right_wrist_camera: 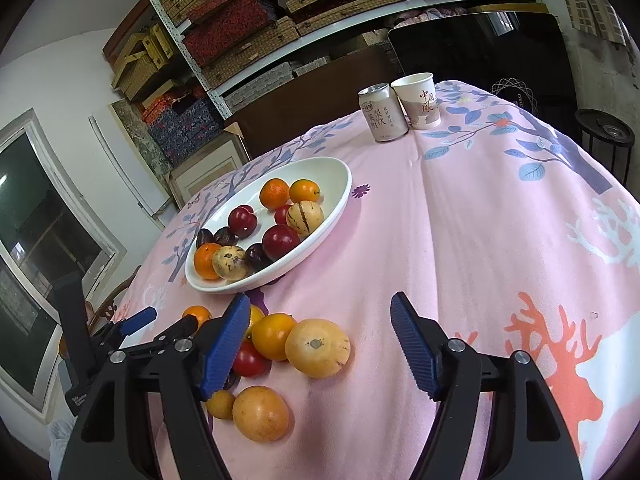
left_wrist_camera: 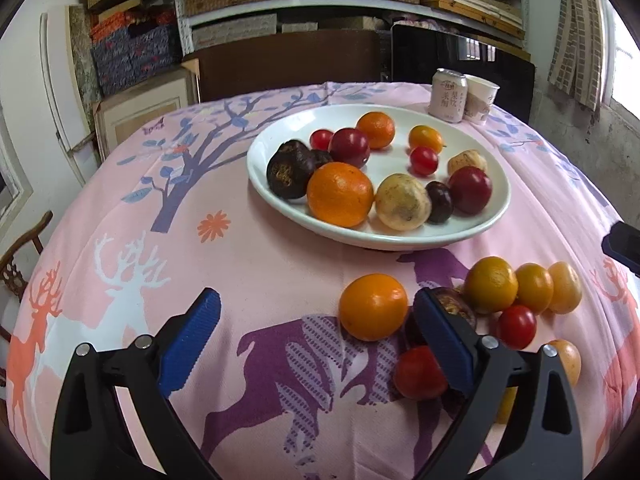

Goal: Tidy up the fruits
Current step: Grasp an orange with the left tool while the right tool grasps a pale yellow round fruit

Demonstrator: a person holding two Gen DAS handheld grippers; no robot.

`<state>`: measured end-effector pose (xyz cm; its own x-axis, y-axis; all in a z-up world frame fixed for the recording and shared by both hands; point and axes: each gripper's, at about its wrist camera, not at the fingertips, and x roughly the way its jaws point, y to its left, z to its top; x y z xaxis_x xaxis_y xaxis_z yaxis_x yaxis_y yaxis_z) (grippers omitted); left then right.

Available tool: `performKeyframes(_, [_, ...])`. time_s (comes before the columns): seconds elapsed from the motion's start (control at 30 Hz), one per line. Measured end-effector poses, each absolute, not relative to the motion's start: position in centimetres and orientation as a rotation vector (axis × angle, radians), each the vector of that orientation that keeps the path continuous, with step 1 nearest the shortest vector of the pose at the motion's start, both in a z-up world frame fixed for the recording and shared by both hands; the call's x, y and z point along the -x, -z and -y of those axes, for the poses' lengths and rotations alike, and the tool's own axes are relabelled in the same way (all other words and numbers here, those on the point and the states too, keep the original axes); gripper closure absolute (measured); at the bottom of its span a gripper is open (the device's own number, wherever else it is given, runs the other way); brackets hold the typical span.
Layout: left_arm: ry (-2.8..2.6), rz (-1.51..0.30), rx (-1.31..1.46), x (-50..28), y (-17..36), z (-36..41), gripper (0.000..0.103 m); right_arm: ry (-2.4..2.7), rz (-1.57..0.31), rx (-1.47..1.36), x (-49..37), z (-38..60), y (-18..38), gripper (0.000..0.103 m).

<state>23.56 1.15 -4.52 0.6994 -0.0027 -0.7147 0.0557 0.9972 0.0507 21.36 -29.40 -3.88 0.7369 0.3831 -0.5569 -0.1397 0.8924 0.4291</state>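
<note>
At frame centre, fruits: piled in white plate [left_wrist_camera: 496, 216]; loose orange [left_wrist_camera: 373, 306] and others lie lower right on pink tabletop [left_wrist_camera: 260, 256].
Left tool [left_wrist_camera: 316, 332]: spread wide, nothing gripped.
Right tool [right_wrist_camera: 320, 344]: parted, nothing clamped.

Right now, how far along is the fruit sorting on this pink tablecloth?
About half done. The white oval plate already holds a mix of oranges, red plums and dark fruits. Nothing is in hand: the left gripper and right gripper are both open and empty. A loose cluster of fruit, including the round orange, is left on the cloth.
</note>
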Motion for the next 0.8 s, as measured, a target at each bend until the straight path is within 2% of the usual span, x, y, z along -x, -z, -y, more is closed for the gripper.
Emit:
performKeyframes(0.13, [0.02,-0.807,0.004,-23.8,4.6,-3.0,0.004,-0.293,-0.69,-0.374,-21.4,29.4,4.0,0.029])
performKeyframes(0.33, [-0.058,-0.776,-0.011,-22.5,3.9,-4.5,0.004,-0.295,-0.692,-0.384,-21.4,29.6,4.1,0.029])
performKeyframes(0.6, [0.022,-0.784,-0.096,-22.4,4.3,-2.3,0.005,-0.3,-0.693,-0.38,-21.3,29.5,4.0,0.029])
performKeyframes(0.67, [0.039,-0.8,-0.068,-22.5,4.5,-2.6,0.017,-0.301,-0.693,-0.376,-21.3,29.4,4.0,0.029])
performKeyframes(0.7, [0.05,-0.814,-0.052,-22.6,4.7,-2.8,0.03,-0.302,-0.694,-0.374,-21.3,29.4,4.0,0.029])
performKeyframes(0.73, [0.066,-0.837,-0.027,-22.7,5.0,-3.1,0.036,-0.303,-0.696,-0.372,-21.3,29.4,4.0,0.029])
performKeyframes(0.8, [0.077,-0.863,0.006,-22.7,5.4,-3.5,0.036,-0.303,-0.7,-0.37,-21.3,29.3,4.0,0.029])
